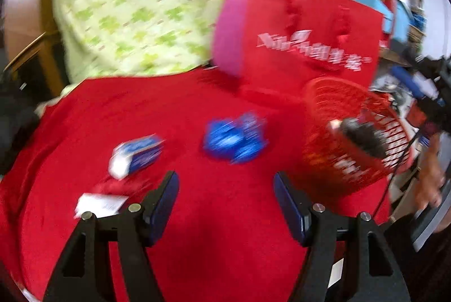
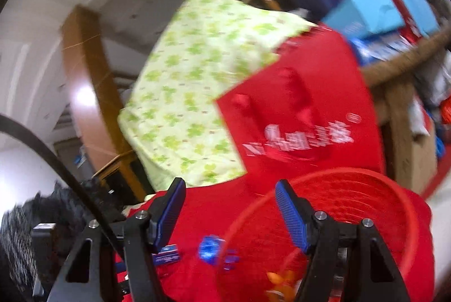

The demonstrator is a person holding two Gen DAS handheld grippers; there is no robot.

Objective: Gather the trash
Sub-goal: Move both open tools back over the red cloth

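A: Where is the trash?

B: A crumpled blue wrapper (image 1: 235, 137) lies in the middle of the red cloth (image 1: 197, 217). A small blue and white box (image 1: 136, 155) lies to its left, a little apart. A white paper slip (image 1: 98, 204) lies nearer, by the left finger of the left gripper (image 1: 226, 196).

A: And the bin?

B: The red basket (image 1: 352, 138) sits on the cloth, right of the wrapper. Something dark is at its rim, too blurry to name. In the right wrist view something orange lies inside it.

A: Are the tongs holding anything?

B: No. The left gripper stands wide over bare cloth, with nothing between its fingers. The right gripper (image 2: 229, 210) stands wide too, and it is empty. Its right finger is over the basket's rim.

A: What is behind?

B: A red bag (image 1: 304, 37) with white letters stands at the back of the cloth. A green flowered blanket (image 1: 146, 0) lies to its left.
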